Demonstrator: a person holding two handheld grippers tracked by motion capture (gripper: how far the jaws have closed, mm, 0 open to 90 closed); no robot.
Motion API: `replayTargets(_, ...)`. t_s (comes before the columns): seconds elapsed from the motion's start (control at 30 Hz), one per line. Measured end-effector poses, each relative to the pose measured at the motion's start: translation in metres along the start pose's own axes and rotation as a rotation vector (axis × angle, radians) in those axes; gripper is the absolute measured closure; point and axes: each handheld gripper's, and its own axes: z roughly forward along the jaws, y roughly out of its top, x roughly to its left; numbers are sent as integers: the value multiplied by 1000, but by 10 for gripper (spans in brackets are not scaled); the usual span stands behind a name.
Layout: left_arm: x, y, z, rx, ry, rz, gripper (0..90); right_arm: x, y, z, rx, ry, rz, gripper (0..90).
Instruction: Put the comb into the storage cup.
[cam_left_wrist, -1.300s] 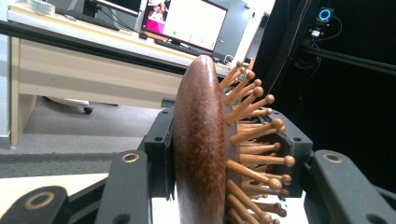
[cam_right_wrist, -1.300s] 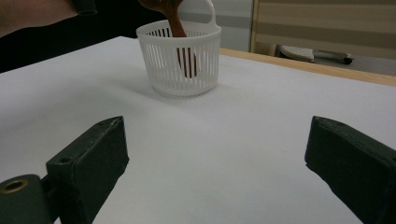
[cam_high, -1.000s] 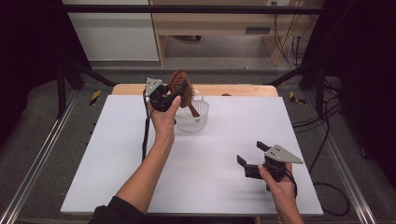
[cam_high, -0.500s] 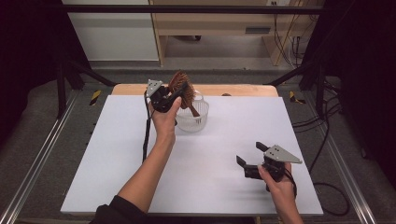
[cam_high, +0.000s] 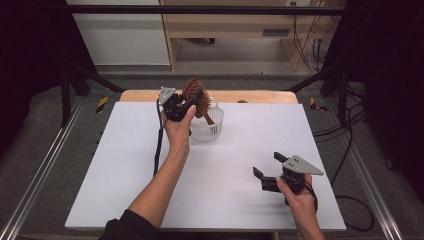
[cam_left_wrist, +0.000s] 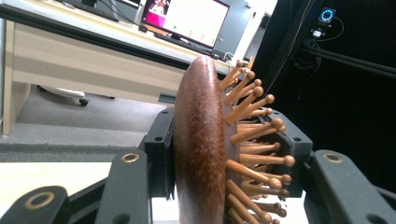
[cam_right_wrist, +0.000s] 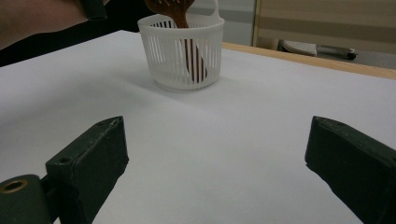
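Left gripper (cam_high: 192, 102) clamped on the head of a wooden hairbrush (cam_high: 196, 96), held above a white basket (cam_high: 210, 129) at the table's (cam_high: 120, 165) far edge, handle dipping inside. Dark reddish-brown, smooth and domed on the back; ball-tipped wooden pins (cam_left_wrist: 254, 135) on the other face. Lower head cut off in the left gripper view; handle half hidden behind the basket's slats. Round, slatted white plastic. Right gripper (cam_high: 267, 170) spread wide, grasping nothing, low over the matte white tabletop.
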Motion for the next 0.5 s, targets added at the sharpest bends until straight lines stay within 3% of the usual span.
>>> replayTargets(0.5,2,-3,-1,-4,-6,-8,508,1,0,1,1,3,-1,61)
